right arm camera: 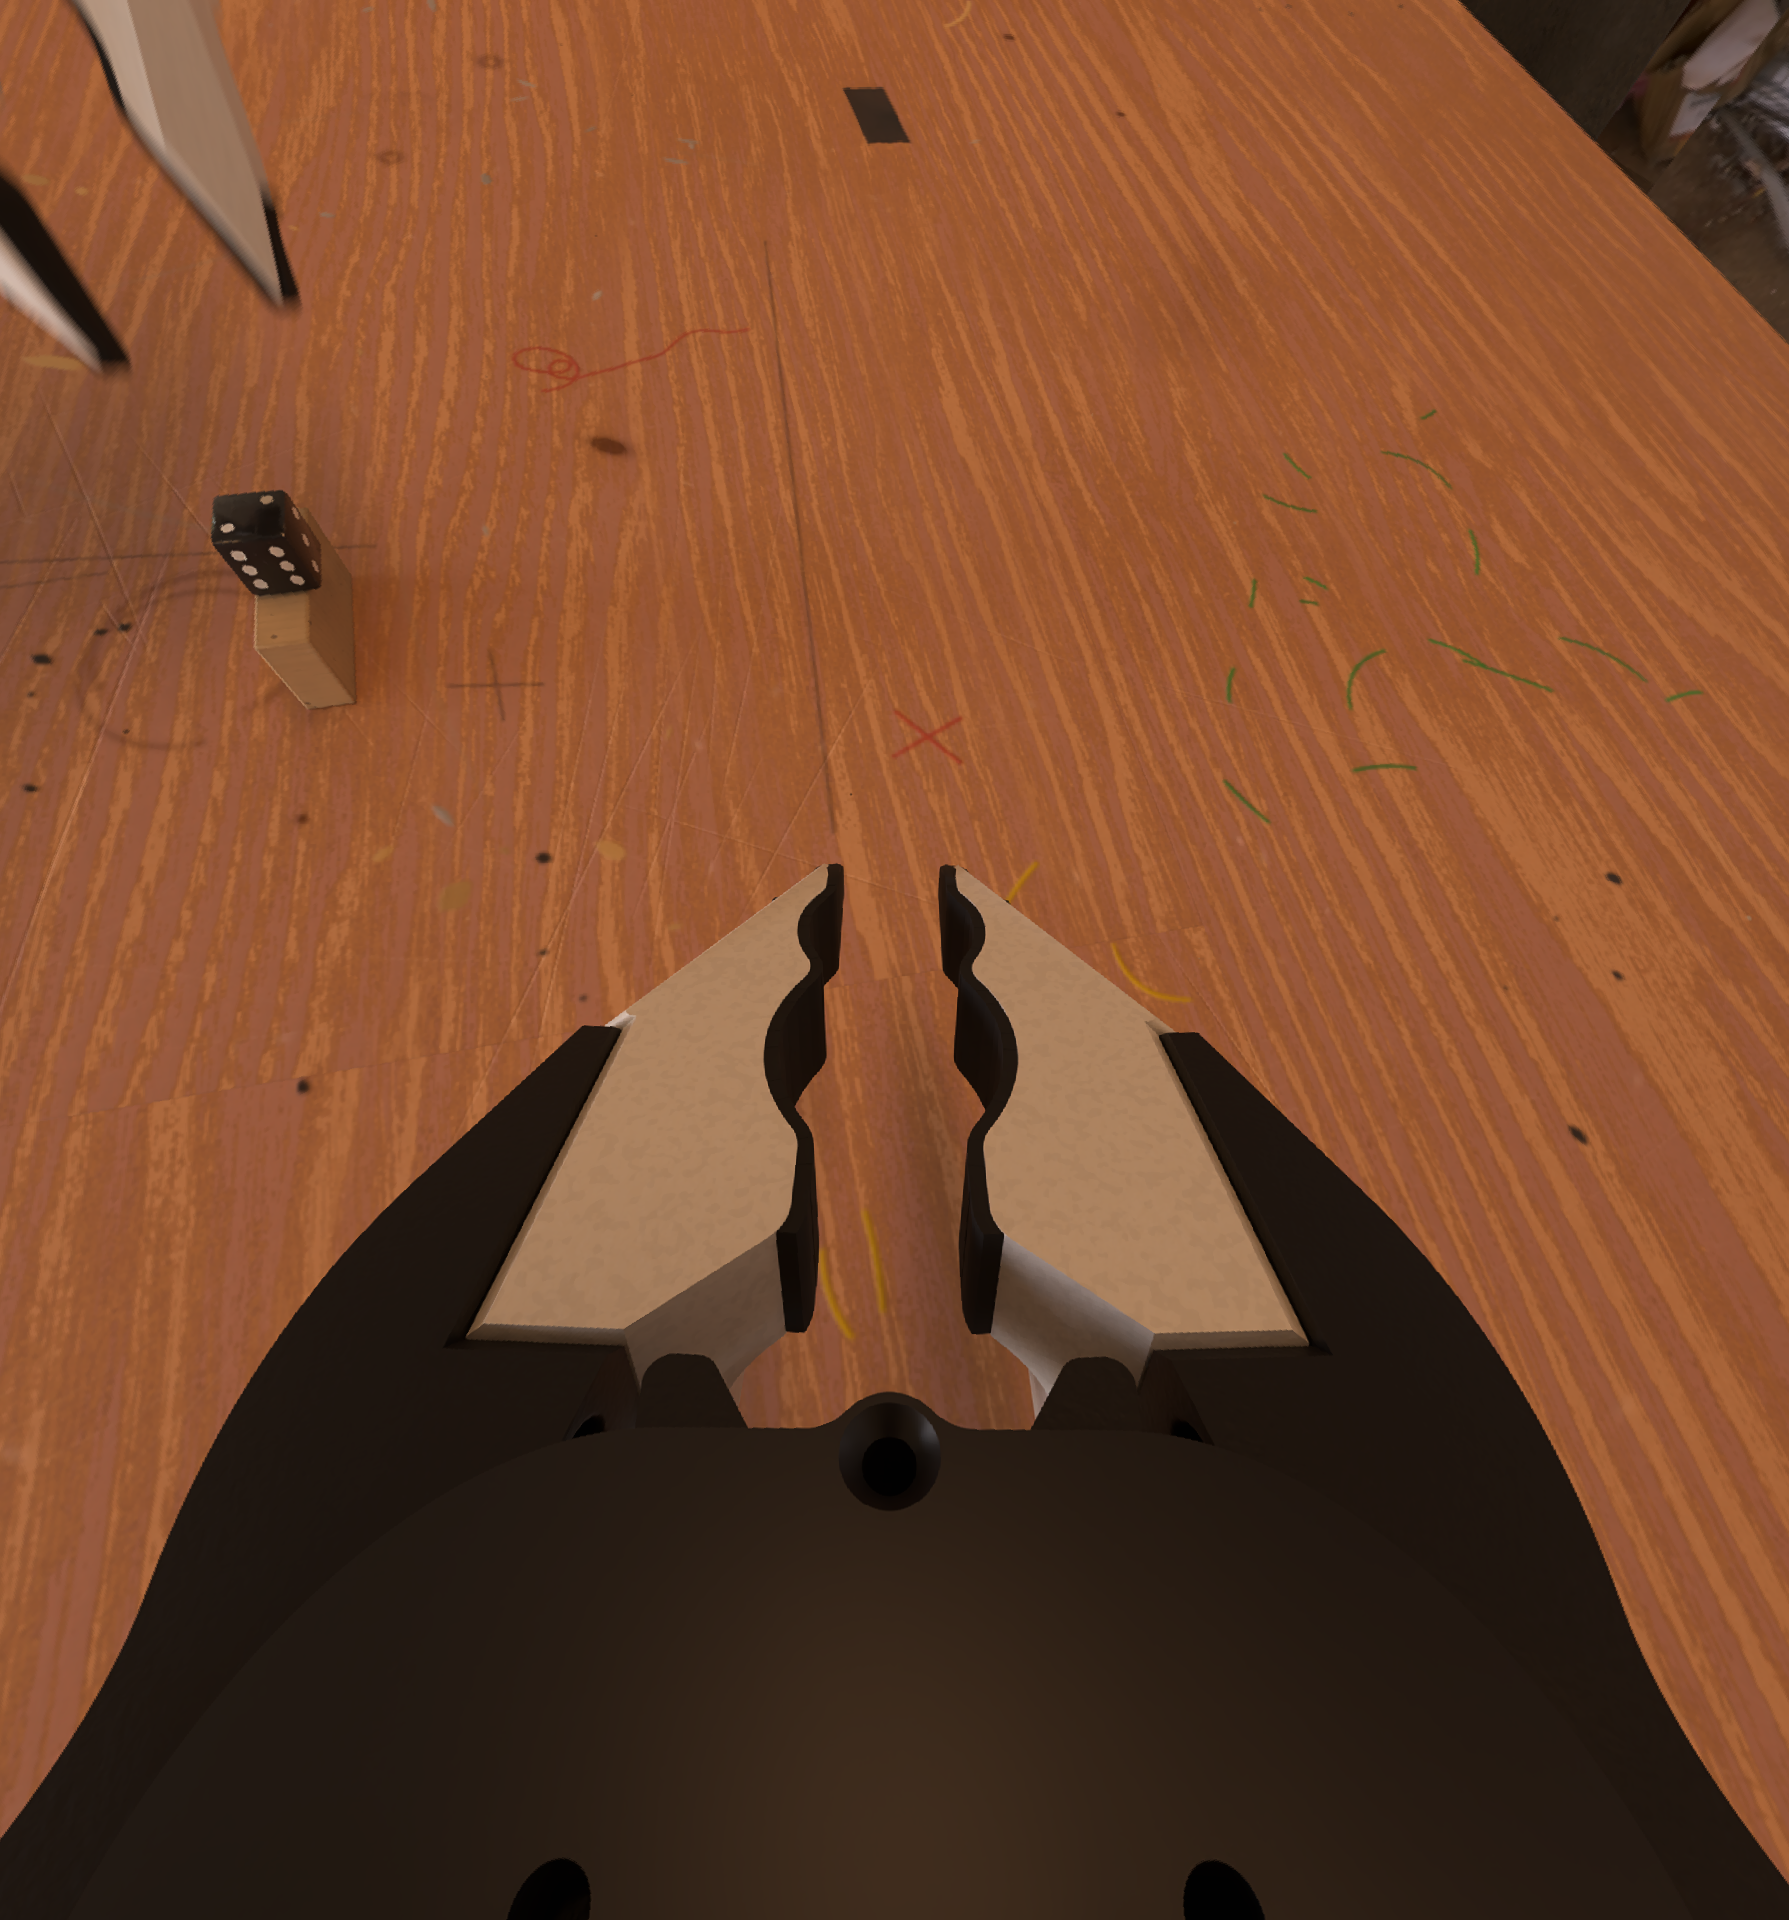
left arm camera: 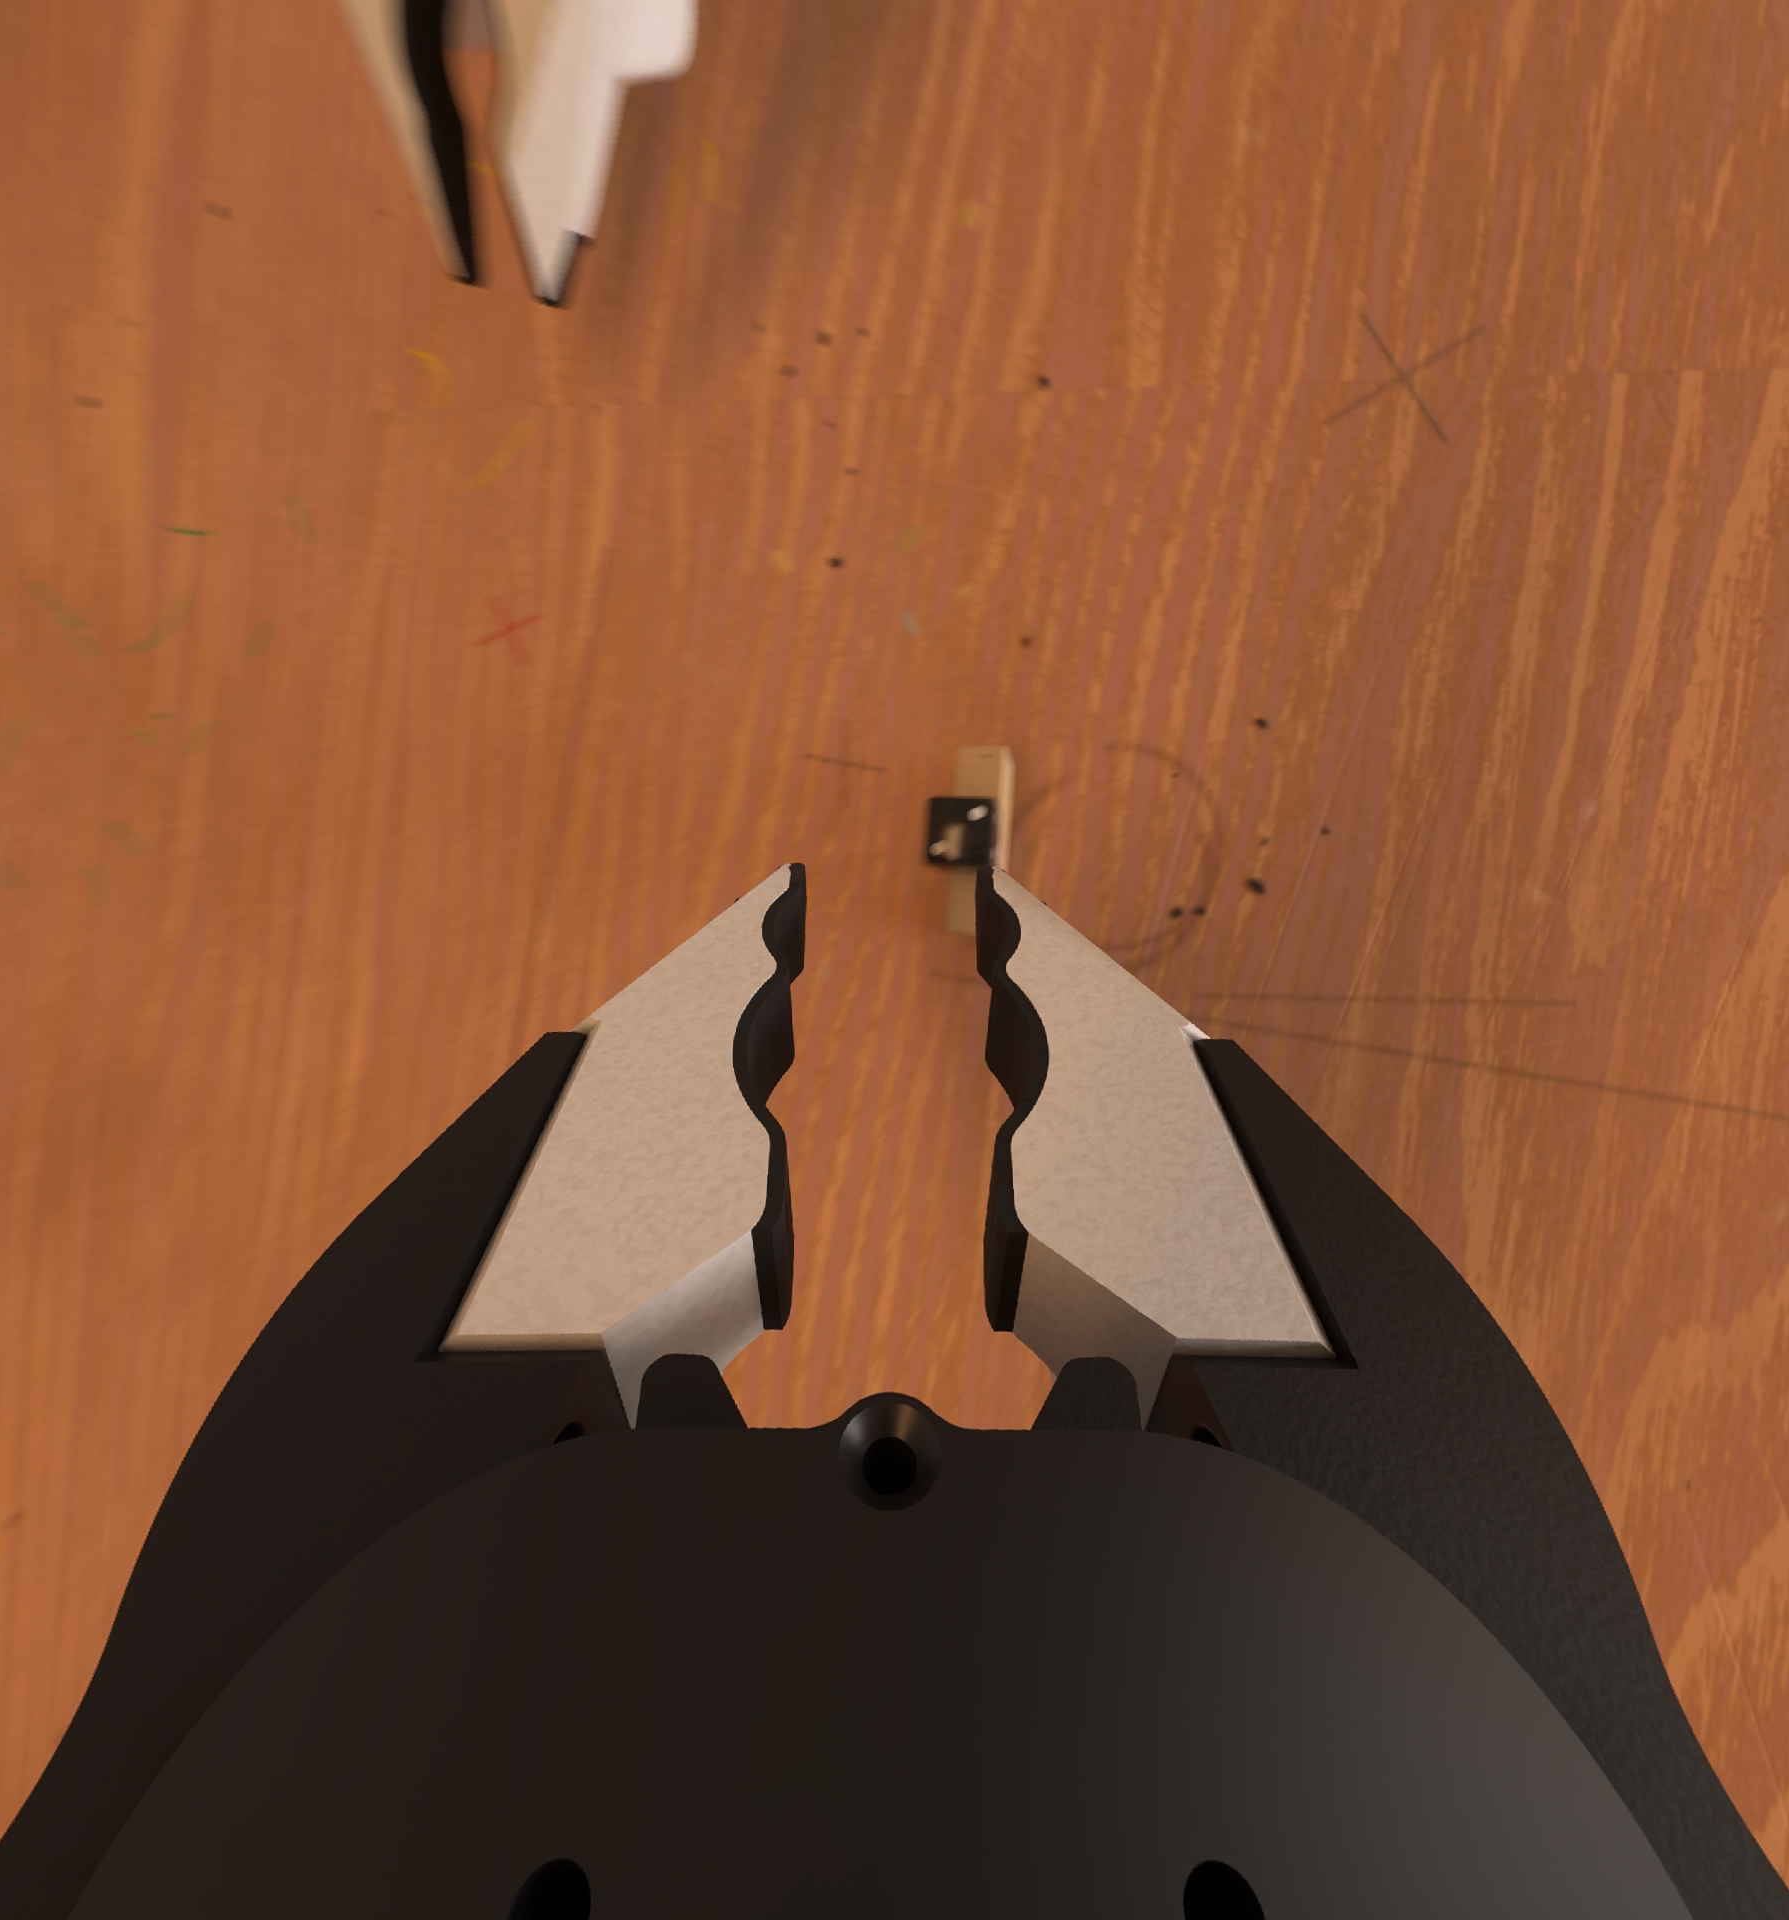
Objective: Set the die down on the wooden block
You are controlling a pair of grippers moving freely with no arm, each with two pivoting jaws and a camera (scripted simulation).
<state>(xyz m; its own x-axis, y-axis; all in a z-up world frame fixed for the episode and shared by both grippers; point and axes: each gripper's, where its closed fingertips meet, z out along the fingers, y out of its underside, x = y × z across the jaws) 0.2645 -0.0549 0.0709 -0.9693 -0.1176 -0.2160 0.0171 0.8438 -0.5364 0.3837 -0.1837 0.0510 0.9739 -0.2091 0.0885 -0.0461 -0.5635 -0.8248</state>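
Observation:
A black die with white pips [right arm camera: 266,545] sits on top of the far end of a small wooden block [right arm camera: 313,649] that lies on the orange wooden table. In the left wrist view the die [left arm camera: 957,831] and block [left arm camera: 985,774] lie below, just past my right fingertip. My left gripper [left arm camera: 890,878] is open and empty, hanging above them and not touching. It also shows at the top left of the right wrist view [right arm camera: 199,327]. My right gripper [right arm camera: 890,873] is open and empty, over bare table well to the right of the block. It also shows far off in the left wrist view [left arm camera: 511,286].
The table [right arm camera: 1285,312] bears pen marks, crosses and dark specks. Its edge runs diagonally at the upper right, with clutter and cables [right arm camera: 1763,125] beyond it. A small black rectangle [right arm camera: 874,114] lies flat on the far table.

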